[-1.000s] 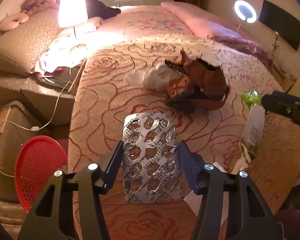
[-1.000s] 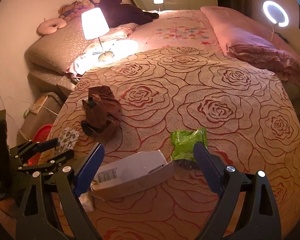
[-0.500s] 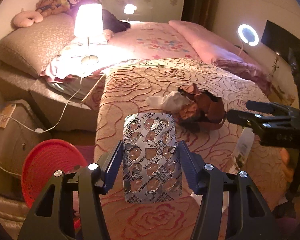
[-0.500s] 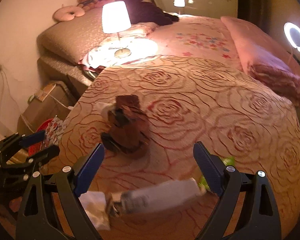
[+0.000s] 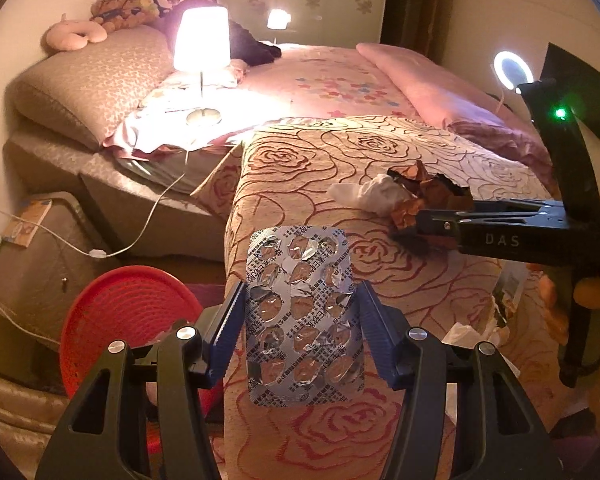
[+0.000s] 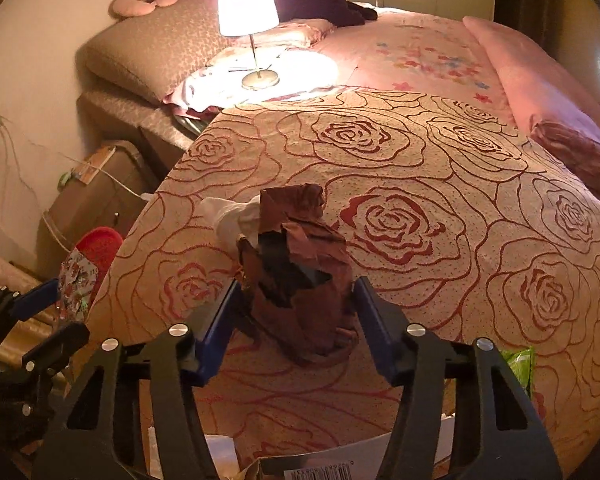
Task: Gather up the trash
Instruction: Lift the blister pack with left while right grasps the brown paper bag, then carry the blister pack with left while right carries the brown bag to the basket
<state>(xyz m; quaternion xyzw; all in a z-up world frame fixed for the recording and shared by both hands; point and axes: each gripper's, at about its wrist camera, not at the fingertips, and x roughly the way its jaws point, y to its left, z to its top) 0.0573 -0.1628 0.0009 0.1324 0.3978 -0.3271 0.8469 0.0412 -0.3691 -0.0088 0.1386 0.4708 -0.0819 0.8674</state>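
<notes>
Two grippers are working over the rose-patterned bedspread (image 6: 420, 152). The left gripper (image 5: 302, 312) is holding an emptied foil blister pack (image 5: 304, 312), its fingers (image 5: 230, 328) clamped on the pack's long edges, just right of the red basket (image 5: 128, 312) that is sitting on the floor beside the bed. The right gripper (image 6: 296, 308) is closing, its fingers (image 6: 220, 328) straddling a crumpled brown paper bag (image 6: 300, 276) that is lying on the bedspread, well right of the basket, with a white tissue (image 6: 228, 216) touching its far side. Whether the pads are pressing yet is hard to tell. For a sound pickup, they should be squeezing the bag's thick lower folds rather than its loose torn top, so it is not slipping or dragging the tissue along.
</notes>
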